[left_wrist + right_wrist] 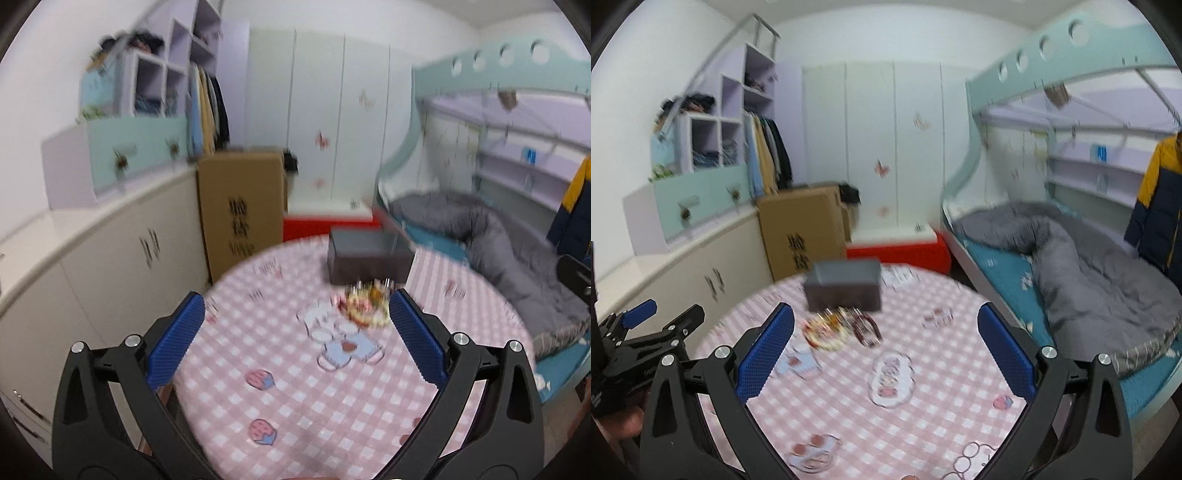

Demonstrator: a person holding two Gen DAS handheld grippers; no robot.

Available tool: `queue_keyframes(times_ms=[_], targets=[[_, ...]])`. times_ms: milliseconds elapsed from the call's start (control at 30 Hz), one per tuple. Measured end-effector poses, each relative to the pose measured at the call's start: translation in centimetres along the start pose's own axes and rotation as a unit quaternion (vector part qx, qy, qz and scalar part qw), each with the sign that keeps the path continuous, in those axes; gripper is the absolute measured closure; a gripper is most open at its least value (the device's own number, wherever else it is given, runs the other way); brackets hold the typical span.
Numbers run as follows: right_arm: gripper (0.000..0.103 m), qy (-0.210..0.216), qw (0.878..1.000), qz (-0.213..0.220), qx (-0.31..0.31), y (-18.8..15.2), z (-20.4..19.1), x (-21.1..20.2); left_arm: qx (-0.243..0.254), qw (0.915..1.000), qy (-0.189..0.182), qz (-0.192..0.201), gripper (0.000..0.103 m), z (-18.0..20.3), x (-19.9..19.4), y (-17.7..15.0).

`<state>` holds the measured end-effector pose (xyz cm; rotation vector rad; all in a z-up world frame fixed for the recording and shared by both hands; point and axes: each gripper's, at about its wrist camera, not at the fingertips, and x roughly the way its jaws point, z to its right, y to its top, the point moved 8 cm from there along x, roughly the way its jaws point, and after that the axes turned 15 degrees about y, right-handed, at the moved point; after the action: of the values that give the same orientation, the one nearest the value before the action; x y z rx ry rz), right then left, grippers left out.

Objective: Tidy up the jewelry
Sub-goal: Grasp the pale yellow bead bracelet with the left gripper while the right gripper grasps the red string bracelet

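Pink checked tablecloth (295,387) holds a blurred jewelry pile (365,306) before a gray box (369,258), centre frame. Left gripper (295,332) and right gripper (886,347) gape empty; tangled pieces may drag out together.

A round desk (923,424) in pink checked cloth carries a grey box (844,290) toward twelve o'clock, with a blurred jewelry heap (842,328) just before it.

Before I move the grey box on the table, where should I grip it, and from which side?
Judging by its shape, grip the grey box across its two short ends, coming from above. It sits upright and rectangular, its long side facing the cameras, and the jewelry pile crowds that front side. The right tool is open; whether its opening spans the box is unclear.
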<state>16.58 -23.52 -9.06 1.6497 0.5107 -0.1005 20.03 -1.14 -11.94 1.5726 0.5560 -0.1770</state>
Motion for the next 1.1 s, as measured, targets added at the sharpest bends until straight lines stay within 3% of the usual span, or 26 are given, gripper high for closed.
queue_keyframes(times_ms=[333, 667, 933, 1000, 1067, 1100], targets=[[0.008, 0.007, 0.994, -0.104, 0.042, -5.4, 4.4, 7.8, 0.062, 0.9912, 0.005, -0.117, 0.005, 5.7, 12.7, -2.6], [0.008, 0.03, 0.985, -0.153, 0.07, -6.4, 5.4, 11.9, 0.14, 0.979, -0.024, -0.146, 0.005, 10.4, 15.2, -3.7], [0.008, 0.04, 0.979, -0.185, 0.07, -6.8, 5.4, 14.4, 0.099, 0.9733, -0.041, -0.203, 0.005, 10.6, 18.1, -5.0], [0.008, 0.04, 0.978, -0.191, 0.07, -6.7, 5.5, 14.8, 0.093, 0.9707, -0.052, -0.215, 0.021, 10.9, 18.8, -5.3], [0.008, 0.04, 0.978, -0.194, 0.066, -6.5, 5.5, 15.1, 0.095, 0.9728, -0.05, -0.205, 0.046, 10.6, 18.7, -5.1], [0.008, 0.039, 0.978, -0.196, 0.064, -6.4, 5.5, 15.3, 0.094, 0.9733, -0.056, -0.202, 0.053, 10.1, 18.5, -5.1]])
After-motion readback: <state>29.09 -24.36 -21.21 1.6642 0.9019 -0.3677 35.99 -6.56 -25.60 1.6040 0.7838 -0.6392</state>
